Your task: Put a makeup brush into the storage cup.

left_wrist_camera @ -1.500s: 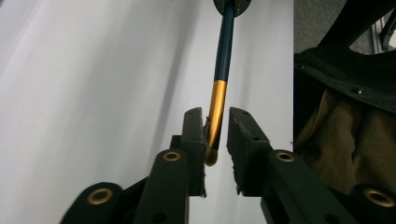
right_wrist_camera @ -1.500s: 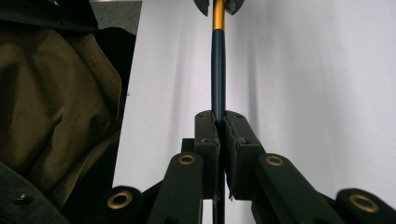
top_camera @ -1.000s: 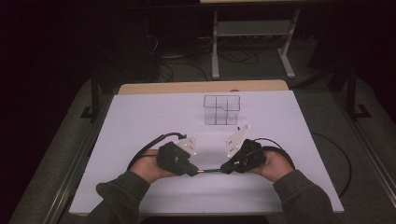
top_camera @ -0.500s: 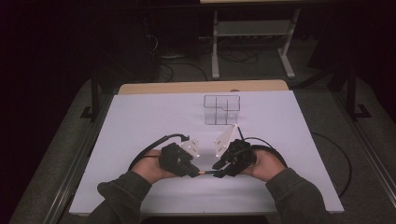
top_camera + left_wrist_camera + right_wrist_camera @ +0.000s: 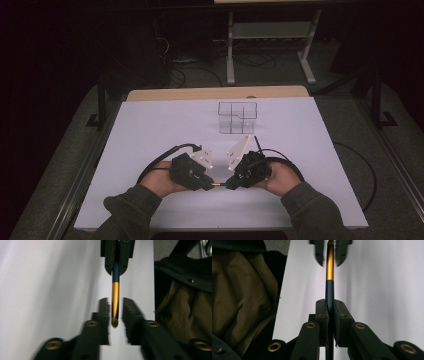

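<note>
The right gripper has its jaws clamped on the dark blue part of a slim pen, which runs straight out ahead of them, its gold section beyond the blue and reaching into the gap of the opposite pair of jaws. In the left gripper view, the left gripper has its jaws standing apart, with the gold end of the pen lying between them; a narrow strip of white shows on either side of the barrel, so they are not pressed against it. The rounded gold tip sits deep between these jaws, past their front edges. From the high view, the two grippers, left and right, face each other tip to tip low over the white tabletop, with the pen bridging the short gap between them. A clear compartmented box stands on the tabletop, well beyond both pairs of jaws.
</note>
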`<state>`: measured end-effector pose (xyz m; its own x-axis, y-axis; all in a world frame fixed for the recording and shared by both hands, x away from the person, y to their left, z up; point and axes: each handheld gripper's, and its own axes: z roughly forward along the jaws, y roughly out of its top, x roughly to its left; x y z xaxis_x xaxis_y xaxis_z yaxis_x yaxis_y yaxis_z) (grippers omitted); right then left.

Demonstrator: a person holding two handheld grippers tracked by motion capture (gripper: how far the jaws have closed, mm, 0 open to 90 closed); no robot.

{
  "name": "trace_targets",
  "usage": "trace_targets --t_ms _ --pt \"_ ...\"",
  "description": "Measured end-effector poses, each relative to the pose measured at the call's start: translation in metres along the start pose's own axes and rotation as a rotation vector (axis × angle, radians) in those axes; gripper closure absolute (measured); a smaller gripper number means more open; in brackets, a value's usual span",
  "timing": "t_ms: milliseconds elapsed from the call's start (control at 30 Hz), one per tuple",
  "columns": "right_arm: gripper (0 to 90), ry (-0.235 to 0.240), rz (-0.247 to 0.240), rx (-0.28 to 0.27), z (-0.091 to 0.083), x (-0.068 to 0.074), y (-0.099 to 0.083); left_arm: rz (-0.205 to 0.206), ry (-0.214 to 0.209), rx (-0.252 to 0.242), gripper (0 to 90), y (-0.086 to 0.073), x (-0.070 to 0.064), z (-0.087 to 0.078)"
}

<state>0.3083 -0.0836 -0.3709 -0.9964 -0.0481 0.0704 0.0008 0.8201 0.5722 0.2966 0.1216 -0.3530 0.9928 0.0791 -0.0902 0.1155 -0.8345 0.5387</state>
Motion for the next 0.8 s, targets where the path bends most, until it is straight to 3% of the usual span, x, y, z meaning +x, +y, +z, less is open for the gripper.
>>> trace_targets --t_ms 133,367,467,500,800 --pt "82.6 -0.01 0.025 -0.049 0.0 0.0 -0.01 -0.029 -0.004 -0.025 70.6 -0.005 0.002 -0.002" --pt "82.6 -0.025 0.022 -0.116 0.003 0.001 -0.015 -0.026 -0.009 -0.028 73.3 -0.004 0.002 -0.001" --pt "82.6 -0.028 0.018 -0.117 0.004 0.001 -0.015 -0.03 -0.006 -0.025 76.8 -0.002 0.002 -0.001" --pt "82.6 -0.026 0.016 -0.113 0.004 0.001 -0.014 -0.029 -0.005 -0.023 82.2 -0.002 0.002 -0.001" --pt "80.3 -0.024 -0.001 -0.063 0.004 0.003 -0.008 -0.001 -0.022 0.0 84.6 0.002 0.001 -0.002"
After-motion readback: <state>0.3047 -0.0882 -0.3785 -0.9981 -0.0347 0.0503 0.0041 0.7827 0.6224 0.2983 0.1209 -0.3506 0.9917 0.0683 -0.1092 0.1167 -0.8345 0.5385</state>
